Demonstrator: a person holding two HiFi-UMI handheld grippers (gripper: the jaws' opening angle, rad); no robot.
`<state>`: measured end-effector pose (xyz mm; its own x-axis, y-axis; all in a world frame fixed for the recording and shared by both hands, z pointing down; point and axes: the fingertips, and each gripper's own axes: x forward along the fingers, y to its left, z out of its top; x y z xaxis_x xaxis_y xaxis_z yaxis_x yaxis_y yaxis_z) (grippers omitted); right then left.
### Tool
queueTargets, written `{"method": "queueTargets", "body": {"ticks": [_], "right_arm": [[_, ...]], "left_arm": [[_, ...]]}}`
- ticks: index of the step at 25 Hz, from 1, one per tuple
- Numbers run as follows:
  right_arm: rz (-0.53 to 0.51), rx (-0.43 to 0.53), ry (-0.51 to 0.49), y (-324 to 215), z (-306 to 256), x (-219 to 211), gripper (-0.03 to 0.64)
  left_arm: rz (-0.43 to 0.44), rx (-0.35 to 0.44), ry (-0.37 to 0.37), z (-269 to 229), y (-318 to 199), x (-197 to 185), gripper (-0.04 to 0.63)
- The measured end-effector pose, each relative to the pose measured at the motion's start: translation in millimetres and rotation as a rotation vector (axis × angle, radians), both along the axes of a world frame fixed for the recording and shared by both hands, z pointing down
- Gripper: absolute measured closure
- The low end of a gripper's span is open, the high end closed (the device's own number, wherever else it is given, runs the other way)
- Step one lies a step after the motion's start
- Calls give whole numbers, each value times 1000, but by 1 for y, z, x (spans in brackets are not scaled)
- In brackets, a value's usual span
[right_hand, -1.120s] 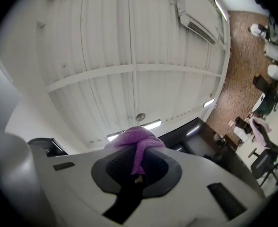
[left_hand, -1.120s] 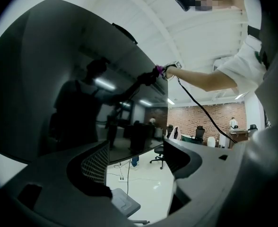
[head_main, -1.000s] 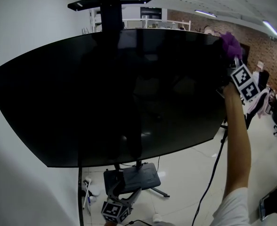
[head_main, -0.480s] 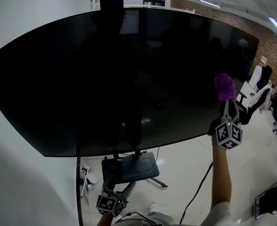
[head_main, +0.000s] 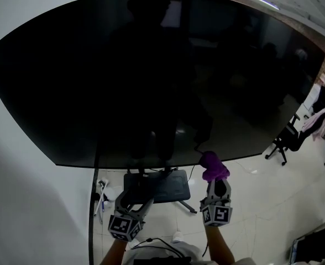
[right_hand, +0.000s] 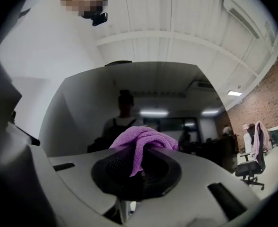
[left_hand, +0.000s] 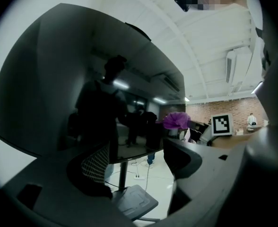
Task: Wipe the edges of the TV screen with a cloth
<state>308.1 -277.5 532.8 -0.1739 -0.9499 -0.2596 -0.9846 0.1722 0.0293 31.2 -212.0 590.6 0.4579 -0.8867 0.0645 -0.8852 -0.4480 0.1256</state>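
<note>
The big black TV screen (head_main: 151,76) fills most of the head view; it also shows in the left gripper view as the TV screen (left_hand: 58,79) and in the right gripper view as the TV screen (right_hand: 129,103). My right gripper (head_main: 215,187) is shut on a purple cloth (head_main: 213,166), held just below the middle of the screen's bottom edge. In its own view the cloth (right_hand: 141,143) bulges out over the closed right gripper (right_hand: 136,167). My left gripper (head_main: 136,201) hangs low by the stand, open and holding nothing, as the left gripper (left_hand: 136,164) view confirms. The cloth (left_hand: 177,120) is visible there too.
The TV stand's dark base (head_main: 157,185) sits on the pale floor under the screen, with a cable (head_main: 93,203) hanging at its left. A white wall (head_main: 19,203) lies to the left. Office chairs (head_main: 287,139) stand at the right.
My right gripper has carried the cloth from the screen's top right corner down the right side to below the bottom edge. The left gripper stayed low.
</note>
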Motion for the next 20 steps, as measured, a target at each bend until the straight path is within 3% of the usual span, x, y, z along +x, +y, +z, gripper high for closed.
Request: {"method": "queueTargets", "body": {"ticks": [6, 11, 16, 20], "right_arm": [[-154, -137, -2, 0, 40, -80, 574], [-249, -148, 88, 3, 38, -127, 575], [-281, -150, 136, 3, 44, -141, 577], [-301, -175, 107, 10, 40, -148, 577]], "left_arm": [[-154, 69, -26, -17, -4, -32, 256], [-211, 106, -35, -21, -3, -46, 268], [-225, 119, -35, -24, -3, -51, 268], [-229, 111, -33, -25, 1, -51, 268]]}}
